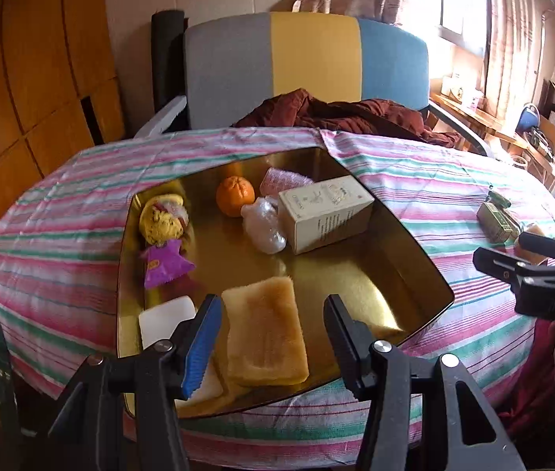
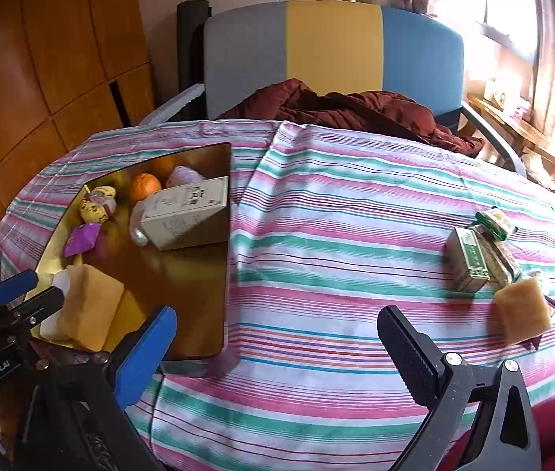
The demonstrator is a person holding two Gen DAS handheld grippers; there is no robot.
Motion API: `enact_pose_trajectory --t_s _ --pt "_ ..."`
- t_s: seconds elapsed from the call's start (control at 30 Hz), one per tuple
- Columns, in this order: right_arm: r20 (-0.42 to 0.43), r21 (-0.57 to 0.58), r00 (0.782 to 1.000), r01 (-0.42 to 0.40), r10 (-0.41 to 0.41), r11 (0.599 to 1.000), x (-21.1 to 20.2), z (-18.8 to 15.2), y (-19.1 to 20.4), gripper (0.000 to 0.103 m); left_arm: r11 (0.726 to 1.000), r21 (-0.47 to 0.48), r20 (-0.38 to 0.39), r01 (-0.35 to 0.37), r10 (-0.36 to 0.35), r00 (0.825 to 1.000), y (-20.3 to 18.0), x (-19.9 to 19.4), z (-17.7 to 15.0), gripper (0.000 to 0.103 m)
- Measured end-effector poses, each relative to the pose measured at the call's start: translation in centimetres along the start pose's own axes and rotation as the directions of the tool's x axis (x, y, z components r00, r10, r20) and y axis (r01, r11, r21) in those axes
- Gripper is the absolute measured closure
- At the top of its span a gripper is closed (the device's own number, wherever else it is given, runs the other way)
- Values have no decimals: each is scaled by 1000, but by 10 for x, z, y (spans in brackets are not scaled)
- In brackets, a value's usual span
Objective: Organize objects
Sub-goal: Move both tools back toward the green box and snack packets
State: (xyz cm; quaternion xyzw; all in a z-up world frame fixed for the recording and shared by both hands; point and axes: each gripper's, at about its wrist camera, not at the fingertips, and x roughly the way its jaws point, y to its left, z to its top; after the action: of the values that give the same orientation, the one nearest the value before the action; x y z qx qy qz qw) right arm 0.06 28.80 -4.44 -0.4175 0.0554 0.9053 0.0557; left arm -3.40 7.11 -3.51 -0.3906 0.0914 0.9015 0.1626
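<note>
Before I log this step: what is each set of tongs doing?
Left tongs: open, holding nothing, above the yellow sponge on the gold tray.
Right tongs: open, empty, over the striped tablecloth.

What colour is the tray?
Shiny gold tray, clearest in the left wrist view.

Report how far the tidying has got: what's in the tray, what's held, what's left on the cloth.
Done: the gold tray already holds a doll, orange, white box, clear bag, pink roll and yellow sponge. In hand: nothing; left gripper and right gripper both stand open and empty. Left: a second sponge, green box and packets lie on the striped cloth.
</note>
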Motion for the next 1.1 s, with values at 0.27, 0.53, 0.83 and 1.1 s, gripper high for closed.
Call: enact_pose_trajectory --t_s 0.27,0.53,0.83,1.1 --pt "5 95 996 93 -94 991 -11 10 -60 0 999 52 11 17 -17 1000 -15 -3 7 48" --pt "27 249 977 198 -211 948 -33 16 -142 0 994 102 6 30 -30 1000 -32 -3 9 48" --pt "58 458 968 193 -246 868 -41 3 -213 0 984 171 2 46 -47 999 -58 -2 12 48" --pt "118 507 973 113 -199 855 -41 -1 -220 0 974 219 -7 64 -64 998 -80 2 15 48"
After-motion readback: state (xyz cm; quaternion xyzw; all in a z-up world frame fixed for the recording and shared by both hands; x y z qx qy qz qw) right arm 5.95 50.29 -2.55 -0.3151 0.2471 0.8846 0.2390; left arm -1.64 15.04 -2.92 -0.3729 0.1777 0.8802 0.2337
